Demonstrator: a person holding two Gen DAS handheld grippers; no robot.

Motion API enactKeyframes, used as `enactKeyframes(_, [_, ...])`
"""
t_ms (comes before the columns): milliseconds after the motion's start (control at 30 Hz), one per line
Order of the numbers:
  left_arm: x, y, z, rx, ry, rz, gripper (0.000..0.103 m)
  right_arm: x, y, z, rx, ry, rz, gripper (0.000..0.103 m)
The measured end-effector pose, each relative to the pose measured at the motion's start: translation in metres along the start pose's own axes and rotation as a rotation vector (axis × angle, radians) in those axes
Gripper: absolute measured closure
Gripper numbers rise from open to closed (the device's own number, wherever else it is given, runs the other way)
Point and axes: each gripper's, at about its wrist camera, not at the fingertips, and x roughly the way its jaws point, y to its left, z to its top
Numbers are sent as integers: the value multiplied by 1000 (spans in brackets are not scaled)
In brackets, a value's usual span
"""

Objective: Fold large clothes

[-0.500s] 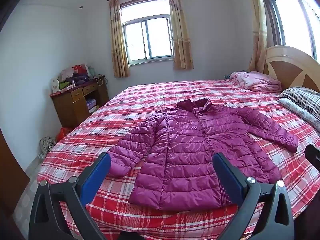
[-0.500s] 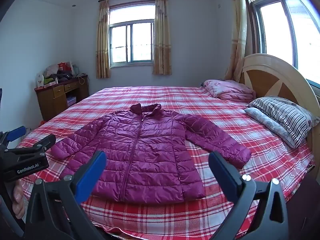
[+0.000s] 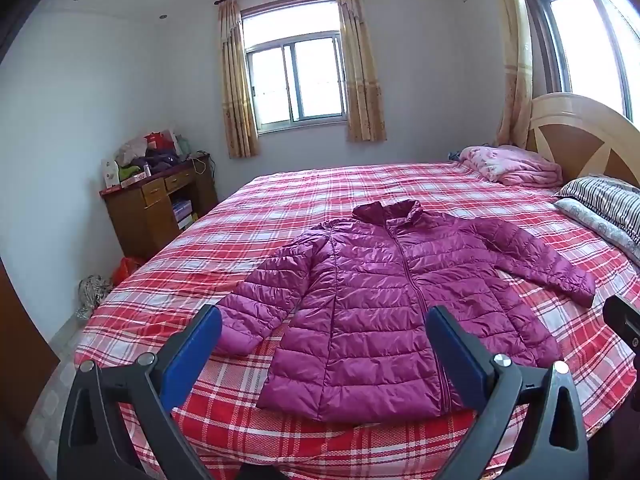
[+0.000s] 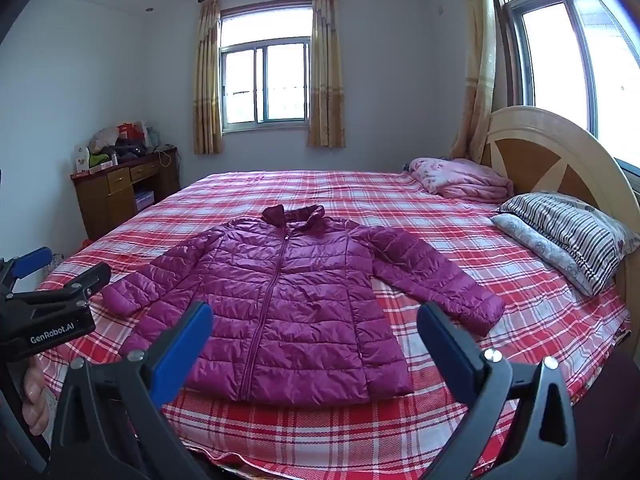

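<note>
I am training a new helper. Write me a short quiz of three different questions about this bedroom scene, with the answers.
1. True or false: the jacket is zipped and lies flat on the bed.
2. Which is open: left gripper, right gripper, or both?
3. What lies beside the striped pillow, near the headboard?

Key: 1 true; 2 both, jaws wide apart, holding nothing; 3 a pink blanket.
</note>
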Motion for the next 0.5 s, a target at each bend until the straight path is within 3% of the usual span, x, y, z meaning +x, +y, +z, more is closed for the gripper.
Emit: enactKeyframes(500, [5, 3, -2, -10, 0, -5, 1, 1, 0, -1, 4, 5, 2, 0])
